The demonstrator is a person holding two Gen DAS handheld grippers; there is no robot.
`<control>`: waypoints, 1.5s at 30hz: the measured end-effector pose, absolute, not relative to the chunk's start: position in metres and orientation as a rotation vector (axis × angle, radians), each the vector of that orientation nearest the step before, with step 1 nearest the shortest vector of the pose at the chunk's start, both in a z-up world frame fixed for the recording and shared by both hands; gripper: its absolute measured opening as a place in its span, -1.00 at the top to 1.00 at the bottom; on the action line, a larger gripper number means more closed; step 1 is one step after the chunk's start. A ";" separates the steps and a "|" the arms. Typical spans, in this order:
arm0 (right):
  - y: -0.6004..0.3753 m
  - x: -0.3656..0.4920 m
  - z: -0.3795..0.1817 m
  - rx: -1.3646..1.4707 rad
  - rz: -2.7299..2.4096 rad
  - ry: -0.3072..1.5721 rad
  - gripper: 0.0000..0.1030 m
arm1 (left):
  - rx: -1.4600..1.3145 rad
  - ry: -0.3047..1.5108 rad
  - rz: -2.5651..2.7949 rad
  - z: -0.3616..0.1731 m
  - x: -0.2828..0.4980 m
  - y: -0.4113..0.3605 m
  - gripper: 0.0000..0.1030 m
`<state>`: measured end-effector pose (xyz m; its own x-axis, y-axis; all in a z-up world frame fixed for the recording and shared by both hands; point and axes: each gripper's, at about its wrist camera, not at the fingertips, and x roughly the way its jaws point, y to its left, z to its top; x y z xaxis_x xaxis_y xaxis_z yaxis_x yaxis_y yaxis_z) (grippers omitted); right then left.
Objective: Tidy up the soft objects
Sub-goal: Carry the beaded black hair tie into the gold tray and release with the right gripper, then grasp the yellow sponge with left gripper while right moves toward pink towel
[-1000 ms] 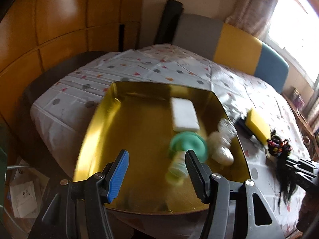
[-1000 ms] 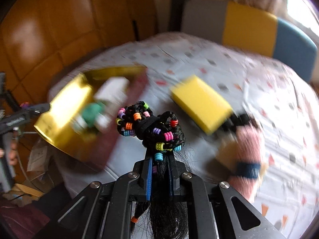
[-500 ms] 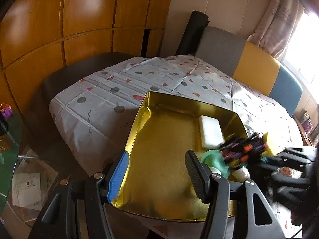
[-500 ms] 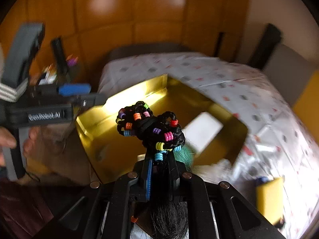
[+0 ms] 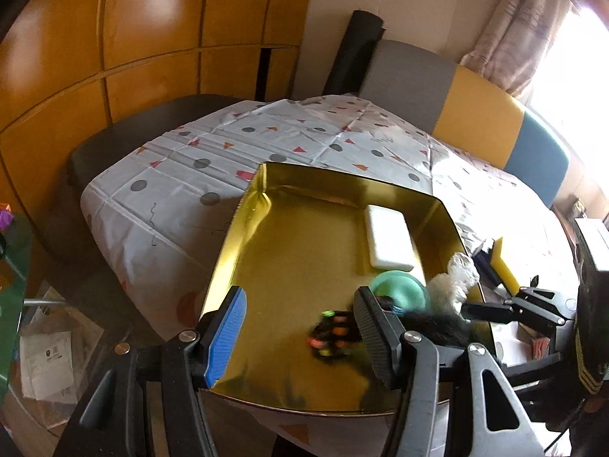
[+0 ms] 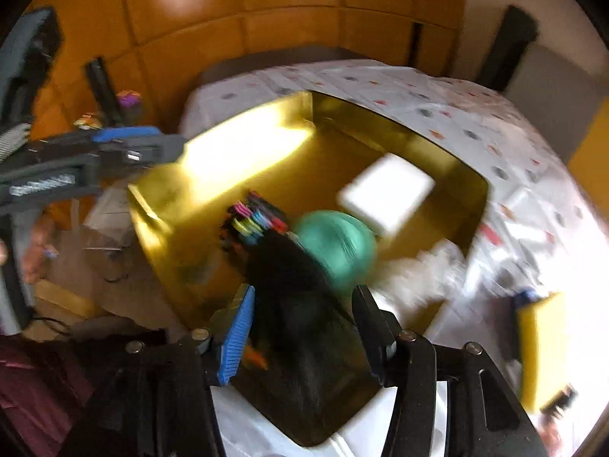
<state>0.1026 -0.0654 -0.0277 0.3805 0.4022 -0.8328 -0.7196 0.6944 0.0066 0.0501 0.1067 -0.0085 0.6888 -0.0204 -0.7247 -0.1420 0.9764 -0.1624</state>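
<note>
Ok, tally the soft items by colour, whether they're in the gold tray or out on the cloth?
White: 2, sponge in tray, fluffy piece at its rim
Green: 1, round puff
Black: 1, beaded hairpiece
Yellow: 1, sponge on cloth
Total: 5

Window glare, motion blur, fisheye warp

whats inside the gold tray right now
Inside the gold tray: white sponge, green puff, beaded black hairpiece. Its hair hides part of the tray floor.
</note>
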 end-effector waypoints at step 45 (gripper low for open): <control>-0.300 0.064 -0.006 0.042 0.168 0.783 -0.46 | 0.049 0.807 -0.182 0.005 0.031 -0.020 -0.16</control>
<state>0.0645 -0.2997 -0.0057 0.6958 0.1662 -0.6987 -0.1354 0.9858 0.0997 0.0314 -0.0201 0.0052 0.6768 -0.1432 -0.7221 0.1807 0.9832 -0.0256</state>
